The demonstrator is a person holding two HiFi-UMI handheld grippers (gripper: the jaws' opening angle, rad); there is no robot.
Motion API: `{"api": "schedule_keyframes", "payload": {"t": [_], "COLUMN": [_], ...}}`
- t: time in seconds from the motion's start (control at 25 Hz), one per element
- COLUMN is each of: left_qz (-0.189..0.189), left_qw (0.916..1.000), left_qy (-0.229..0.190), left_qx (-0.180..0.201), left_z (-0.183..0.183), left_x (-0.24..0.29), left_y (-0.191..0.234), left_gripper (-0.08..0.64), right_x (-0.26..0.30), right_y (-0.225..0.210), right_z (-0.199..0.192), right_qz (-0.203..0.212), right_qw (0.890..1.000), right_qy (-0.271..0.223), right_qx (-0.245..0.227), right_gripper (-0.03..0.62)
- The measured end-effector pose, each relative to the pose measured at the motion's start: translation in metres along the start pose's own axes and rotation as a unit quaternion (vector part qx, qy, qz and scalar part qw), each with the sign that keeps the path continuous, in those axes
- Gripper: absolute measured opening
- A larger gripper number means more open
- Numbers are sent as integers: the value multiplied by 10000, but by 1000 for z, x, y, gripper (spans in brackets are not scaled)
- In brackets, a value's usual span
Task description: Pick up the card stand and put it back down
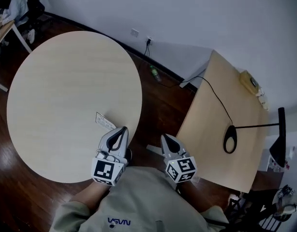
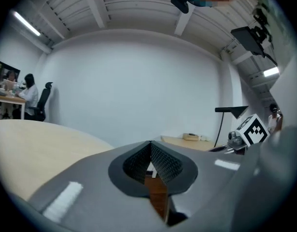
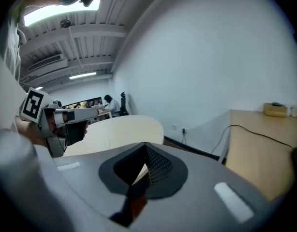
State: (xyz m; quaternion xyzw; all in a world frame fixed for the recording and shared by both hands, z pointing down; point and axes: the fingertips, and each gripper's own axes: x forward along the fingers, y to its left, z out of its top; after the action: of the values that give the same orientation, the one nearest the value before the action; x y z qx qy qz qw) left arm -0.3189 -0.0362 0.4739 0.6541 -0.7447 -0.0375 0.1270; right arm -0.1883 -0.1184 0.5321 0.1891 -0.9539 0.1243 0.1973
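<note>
Left hand-held gripper [image 2: 150, 145]: jaws closed, the mesh-textured pads meeting at the tip with nothing between them. From the head view it sits at the near rim of the round tabletop [image 1: 66, 91], pointing away from the person, its marker cube [image 1: 106, 170] toward the body.

Right hand-held gripper [image 3: 145, 148]: jaws closed, pads together, nothing held. The head view places it above the dark wood floor [image 1: 163, 105], in the gap between the round tabletop and a rectangular tabletop [image 1: 211, 129] on the right. The two hand-held grippers are near each other, side by side and apart.

Card stand [image 1: 105, 122]: resting on the round tabletop close to its near rim, just beside the tip of the left hand-held gripper and on its left. No contact between them can be seen. Neither hand-held gripper holds it. It is the only thing on that tabletop.

Rectangular tabletop: carries a black desk lamp [image 1: 230, 139] with a ring-shaped base, a black cable [image 1: 214, 93] running across to the wall side, and a yellowish box [image 1: 249, 82] near the far corner.

Surroundings: a white wall with a socket [image 1: 134, 33] low down. A person sits at a far desk [image 2: 30, 93] in the left gripper view.
</note>
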Motion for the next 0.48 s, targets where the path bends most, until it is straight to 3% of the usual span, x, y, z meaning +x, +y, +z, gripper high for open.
{"api": "schedule_keyframes", "payload": {"t": [0.24, 0.48], "left_qz": [-1134, -2060], "left_qw": [9934, 9779], "left_qy": [181, 251], "left_qx": [8, 264], "left_z": [6, 3], "left_x": [30, 35], "left_y": [-89, -186], "left_gripper": [3, 3], "right_x": [-101, -200], "right_y": [-67, -83], "right_z": [27, 29], "right_qz": [-1461, -2352], "right_qw": [9854, 9639], "right_qy": [-713, -1160], "right_qx": [513, 457], "right_gripper": [0, 0]}}
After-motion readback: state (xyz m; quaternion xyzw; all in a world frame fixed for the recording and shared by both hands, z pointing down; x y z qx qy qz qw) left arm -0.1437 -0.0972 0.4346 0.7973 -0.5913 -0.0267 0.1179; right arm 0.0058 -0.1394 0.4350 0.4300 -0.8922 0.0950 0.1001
